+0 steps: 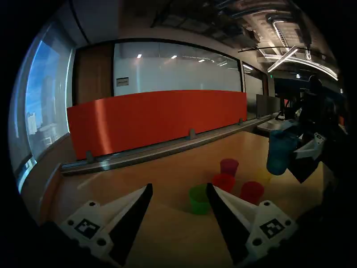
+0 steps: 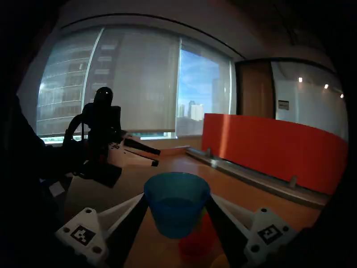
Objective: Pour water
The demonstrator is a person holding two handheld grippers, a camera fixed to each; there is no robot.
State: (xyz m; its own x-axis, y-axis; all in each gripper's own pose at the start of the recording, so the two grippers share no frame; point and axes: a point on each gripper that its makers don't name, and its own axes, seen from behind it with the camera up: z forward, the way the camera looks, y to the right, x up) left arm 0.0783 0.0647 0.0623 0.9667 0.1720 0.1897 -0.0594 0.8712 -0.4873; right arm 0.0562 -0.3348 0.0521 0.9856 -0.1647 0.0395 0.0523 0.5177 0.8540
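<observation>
- Right gripper: both fingers clamped on the blue cup. The cup is translucent plastic, tapered and upright, held above the table.
- Left gripper: white wedge-shaped fingers spread wide, nothing between them.
- Wooden table: smooth and pale. A cluster of small tapered cups stands on it: green cup, red cup, second red cup, magenta cup, yellow cup.
- Orange partition: flat matte panel along the table's far edge.

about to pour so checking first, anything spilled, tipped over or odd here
Nothing stands out. The blue cup sits upright in the right gripper, the green cup and the red cup beside it stand upright, and no spill shows on the table.
</observation>
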